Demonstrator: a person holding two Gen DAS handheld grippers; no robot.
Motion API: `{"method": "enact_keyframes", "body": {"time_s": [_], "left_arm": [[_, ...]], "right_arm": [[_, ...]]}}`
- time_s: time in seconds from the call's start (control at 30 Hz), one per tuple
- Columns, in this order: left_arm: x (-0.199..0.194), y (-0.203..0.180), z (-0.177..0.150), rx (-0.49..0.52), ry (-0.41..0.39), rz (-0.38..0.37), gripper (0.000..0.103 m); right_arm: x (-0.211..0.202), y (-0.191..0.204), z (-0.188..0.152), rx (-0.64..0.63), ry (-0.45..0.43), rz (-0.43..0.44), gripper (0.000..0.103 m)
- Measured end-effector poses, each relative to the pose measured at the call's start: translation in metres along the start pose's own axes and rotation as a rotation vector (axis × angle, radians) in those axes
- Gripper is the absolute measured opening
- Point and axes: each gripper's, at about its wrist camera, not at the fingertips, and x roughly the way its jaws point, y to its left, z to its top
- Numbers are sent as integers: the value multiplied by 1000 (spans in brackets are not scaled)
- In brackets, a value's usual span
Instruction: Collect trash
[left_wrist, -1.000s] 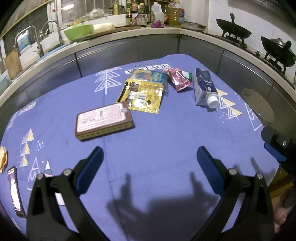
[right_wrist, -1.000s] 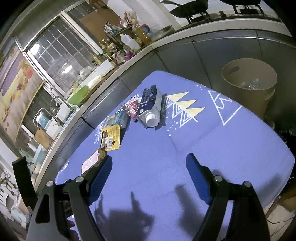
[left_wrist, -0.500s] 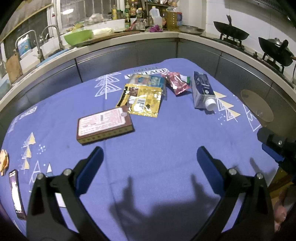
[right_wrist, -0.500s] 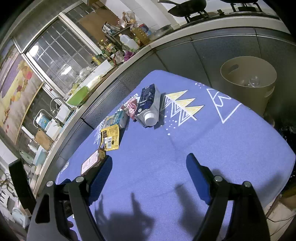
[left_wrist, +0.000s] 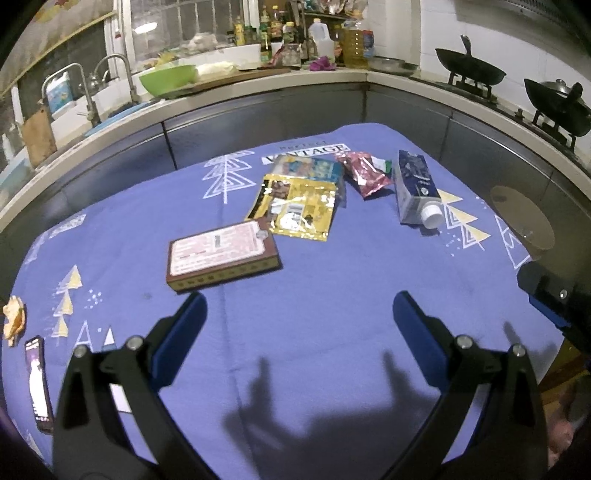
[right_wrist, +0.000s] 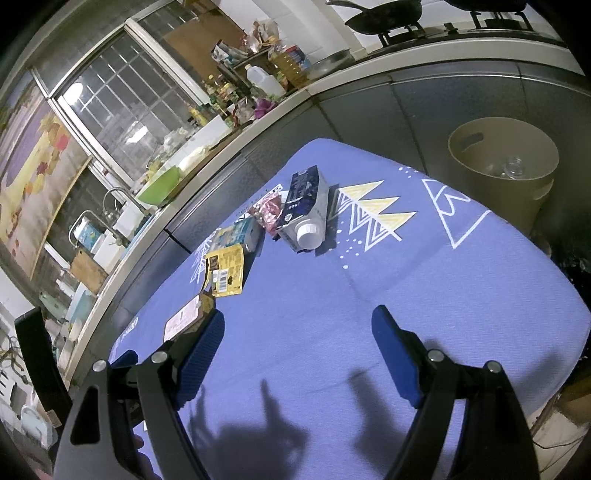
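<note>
Trash lies on a blue-purple tablecloth (left_wrist: 314, 295): a flat brown-and-pink box (left_wrist: 221, 254), a yellow foil packet (left_wrist: 295, 208), a blue packet (left_wrist: 306, 168), a pink wrapper (left_wrist: 364, 173) and a dark blue carton with a white cap (left_wrist: 415, 190) lying on its side. My left gripper (left_wrist: 297, 317) hovers open just in front of the box, nothing between its fingers. My right gripper (right_wrist: 297, 332) is open too, empty, nearer than the carton (right_wrist: 306, 206) and yellow packet (right_wrist: 225, 271). A beige bin (right_wrist: 504, 162) stands beyond the table's right edge.
A phone (left_wrist: 37, 384) and an orange scrap (left_wrist: 14, 317) lie at the table's left edge. The kitchen counter (left_wrist: 258, 79) curves behind with a green bowl (left_wrist: 168, 75), bottles, a sink tap and woks on burners (left_wrist: 469, 72). The other gripper's body (left_wrist: 550, 295) shows at right.
The left wrist view has tipped up slightly, so the trash sits a little lower in frame. Both grippers stay open and in place.
</note>
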Motion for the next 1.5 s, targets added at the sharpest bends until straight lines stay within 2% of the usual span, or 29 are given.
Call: {"method": "enact_keyframes", "body": {"time_s": [0.33, 0.6, 1.5], "left_arm": [[-3, 2, -1, -12, -21, 21, 97], [-3, 1, -2, -6, -28, 16, 97], [4, -2, -7, -6, -1, -17, 97]], "right_arm": [[1, 5, -1, -14, 9, 18, 78], [1, 5, -2, -11, 12, 42, 73], [9, 3, -9, 1, 49, 63, 71]]}}
